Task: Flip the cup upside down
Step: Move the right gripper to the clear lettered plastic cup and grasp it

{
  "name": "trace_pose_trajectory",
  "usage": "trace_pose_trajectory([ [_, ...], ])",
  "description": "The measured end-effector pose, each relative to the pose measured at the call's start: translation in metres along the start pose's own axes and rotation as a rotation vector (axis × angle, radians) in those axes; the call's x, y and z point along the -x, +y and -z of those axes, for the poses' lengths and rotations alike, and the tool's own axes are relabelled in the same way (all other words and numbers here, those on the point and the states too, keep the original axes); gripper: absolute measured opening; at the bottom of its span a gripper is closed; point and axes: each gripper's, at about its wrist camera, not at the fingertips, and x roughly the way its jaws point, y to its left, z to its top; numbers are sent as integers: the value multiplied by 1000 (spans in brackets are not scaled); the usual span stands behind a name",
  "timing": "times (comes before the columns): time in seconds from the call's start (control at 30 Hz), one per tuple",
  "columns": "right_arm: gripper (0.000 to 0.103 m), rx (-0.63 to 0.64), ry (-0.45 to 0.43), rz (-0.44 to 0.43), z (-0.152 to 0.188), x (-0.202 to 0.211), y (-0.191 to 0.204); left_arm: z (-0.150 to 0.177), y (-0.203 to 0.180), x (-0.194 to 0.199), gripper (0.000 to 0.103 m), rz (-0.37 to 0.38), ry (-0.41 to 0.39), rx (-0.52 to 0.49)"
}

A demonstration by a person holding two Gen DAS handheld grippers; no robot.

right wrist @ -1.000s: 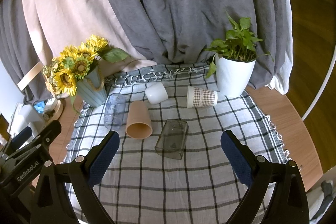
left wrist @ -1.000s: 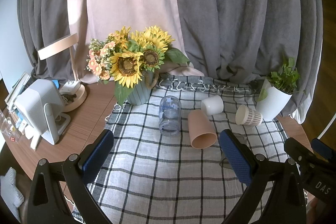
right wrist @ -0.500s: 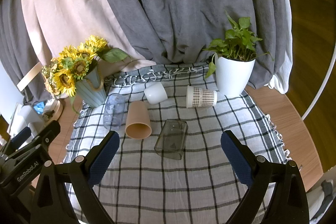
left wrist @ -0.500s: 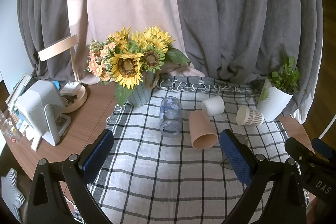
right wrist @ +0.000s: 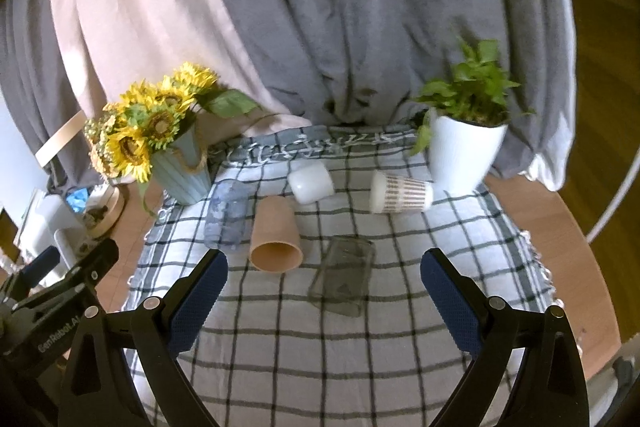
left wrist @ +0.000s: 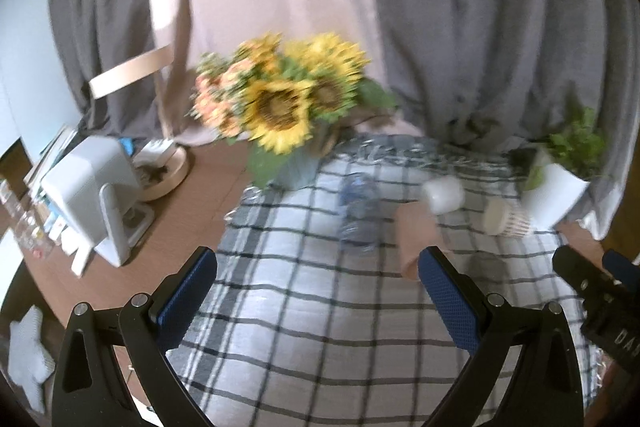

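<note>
Several cups lie on their sides on a checked cloth [right wrist: 304,347]: a tan cup [right wrist: 275,233] [left wrist: 414,227], a clear bluish cup [right wrist: 227,213] [left wrist: 358,215], a white cup [right wrist: 311,182] [left wrist: 443,190], a patterned paper cup [right wrist: 400,191] [left wrist: 502,217] and a smoky clear cup [right wrist: 343,279]. My left gripper [left wrist: 318,275] is open and empty above the cloth's near left part. My right gripper [right wrist: 322,277] is open and empty, short of the smoky cup. The left view is blurred.
A vase of sunflowers [right wrist: 180,167] [left wrist: 288,115] stands at the cloth's back left. A white potted plant [right wrist: 466,147] [left wrist: 556,195] stands at the back right. A white device [left wrist: 88,195] and a lamp base [left wrist: 164,171] sit on the wooden table on the left. Curtains hang behind.
Both grippers have shifted slightly forward and the views now blur with motion. The cups have not moved and both grippers stay open.
</note>
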Motion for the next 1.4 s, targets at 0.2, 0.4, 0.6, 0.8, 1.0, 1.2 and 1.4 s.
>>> trace_pose_trajectory([
  [0.2, 97, 75, 40, -112, -21, -51, 40, -8, 33, -34, 103, -143, -9, 39],
  [0.4, 93, 174, 93, -175, -46, -120, 99, -15, 65, -78, 103, -204, 38, 113],
  [0.6, 87, 236, 192, -218, -44, -180, 144, -17, 81, -112, 103, -235, 82, 128],
  [0.8, 78, 195, 323, -195, -37, -239, 160, -19, 87, -134, 103, -235, 110, 133],
  [1.0, 76, 185, 378, -152, -35, -272, 169, -22, 88, -147, 103, -231, 129, 143],
  [1.2, 76, 175, 383, -85, -39, -293, 172, -22, 90, -153, 103, -238, 139, 146],
  [1.4, 76, 153, 417, -55, -39, -309, 169, -20, 90, -162, 103, -228, 162, 152],
])
